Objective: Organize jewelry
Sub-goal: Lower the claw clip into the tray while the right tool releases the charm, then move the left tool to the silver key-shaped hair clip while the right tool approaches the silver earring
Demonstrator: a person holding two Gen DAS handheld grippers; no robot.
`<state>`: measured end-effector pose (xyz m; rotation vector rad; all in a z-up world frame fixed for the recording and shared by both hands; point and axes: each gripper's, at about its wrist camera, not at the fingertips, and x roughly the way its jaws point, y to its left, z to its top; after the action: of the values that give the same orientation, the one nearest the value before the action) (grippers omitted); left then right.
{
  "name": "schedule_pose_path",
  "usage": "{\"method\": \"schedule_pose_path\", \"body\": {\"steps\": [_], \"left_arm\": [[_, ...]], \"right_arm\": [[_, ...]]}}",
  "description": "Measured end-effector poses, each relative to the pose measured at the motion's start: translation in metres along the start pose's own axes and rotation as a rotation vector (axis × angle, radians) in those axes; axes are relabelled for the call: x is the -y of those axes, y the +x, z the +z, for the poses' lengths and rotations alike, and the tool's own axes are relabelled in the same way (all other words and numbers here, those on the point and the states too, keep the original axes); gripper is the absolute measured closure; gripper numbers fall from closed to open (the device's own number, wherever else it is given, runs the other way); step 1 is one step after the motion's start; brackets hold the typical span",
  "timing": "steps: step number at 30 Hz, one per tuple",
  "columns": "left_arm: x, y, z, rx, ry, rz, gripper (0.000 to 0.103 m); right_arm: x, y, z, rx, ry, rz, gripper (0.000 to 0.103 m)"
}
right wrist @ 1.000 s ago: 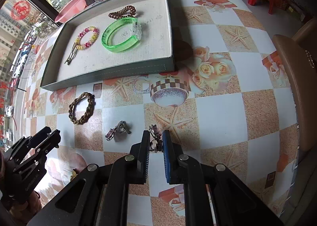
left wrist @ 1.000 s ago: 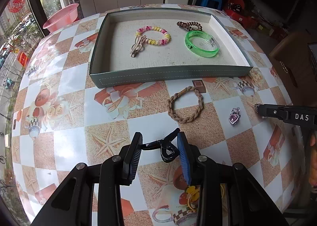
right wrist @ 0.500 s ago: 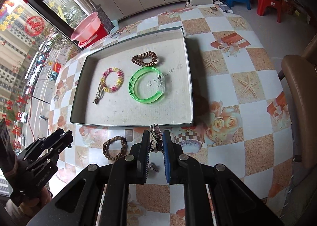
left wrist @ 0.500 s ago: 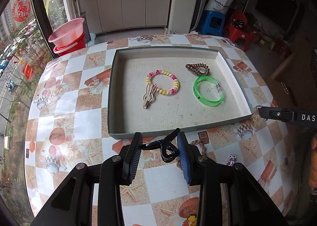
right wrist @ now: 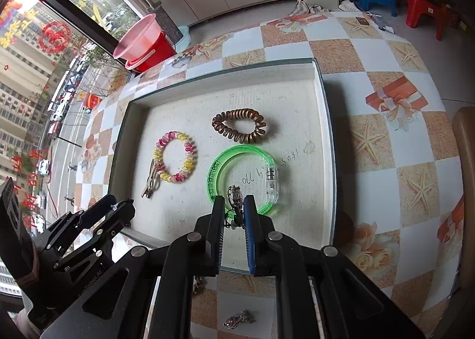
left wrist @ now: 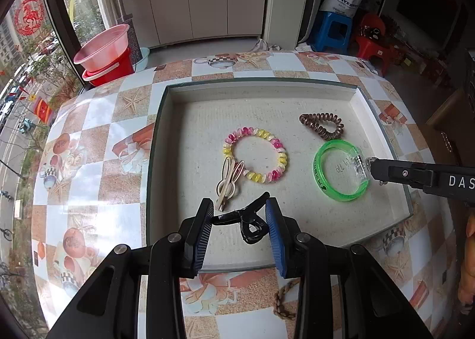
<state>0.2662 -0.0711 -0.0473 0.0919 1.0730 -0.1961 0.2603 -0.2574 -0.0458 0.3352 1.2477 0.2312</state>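
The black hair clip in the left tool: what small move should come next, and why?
Probably lower the left tool a little and open it. The black hair clip is gripped between its fingers and, in the left wrist view, appears over the tray floor, on a bare patch near the front wall, apart from the rabbit clip.

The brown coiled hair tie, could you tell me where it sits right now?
The brown coiled hair tie lies in the tray, toward its far right, just beyond the green bangle.
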Motion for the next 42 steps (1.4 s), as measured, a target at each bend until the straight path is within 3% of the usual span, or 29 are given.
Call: {"method": "schedule_pose_path", "body": {"steps": [11, 28, 29, 30, 31, 32, 33, 36, 42], "left_arm": [[0.005, 0.031, 0.004, -0.041, -0.006, 0.059, 0.054], [0.017, 0.041, 0.002, -0.067, 0.035, 0.12, 0.053], [0.016, 0.039, 0.001, -0.063, 0.037, 0.127, 0.05], [0.016, 0.037, 0.001, -0.056, 0.036, 0.129, 0.033], [0.016, 0.033, 0.001, -0.04, 0.034, 0.134, 0.025], [0.015, 0.029, 0.001, -0.022, 0.033, 0.137, 0.025], [0.015, 0.026, 0.002, -0.017, 0.033, 0.136, 0.025], [0.013, 0.022, 0.003, -0.024, 0.032, 0.116, 0.025], [0.008, 0.008, 0.0, -0.011, 0.015, 0.106, 0.025]], "right_arm": [[-0.001, 0.037, 0.013, -0.048, -0.054, -0.04, 0.089], [0.008, 0.044, 0.015, -0.078, -0.044, -0.051, 0.089], [0.008, 0.043, 0.015, -0.077, -0.042, -0.05, 0.089], [0.009, 0.041, 0.015, -0.075, -0.038, -0.044, 0.089], [0.009, 0.039, 0.015, -0.072, -0.031, -0.033, 0.089], [0.009, 0.036, 0.015, -0.067, -0.023, -0.022, 0.088], [0.01, 0.034, 0.015, -0.063, -0.015, -0.013, 0.084], [0.01, 0.026, 0.015, -0.044, 0.006, 0.002, 0.055], [0.007, 0.006, 0.01, -0.009, 0.036, 0.02, 0.051]]}}
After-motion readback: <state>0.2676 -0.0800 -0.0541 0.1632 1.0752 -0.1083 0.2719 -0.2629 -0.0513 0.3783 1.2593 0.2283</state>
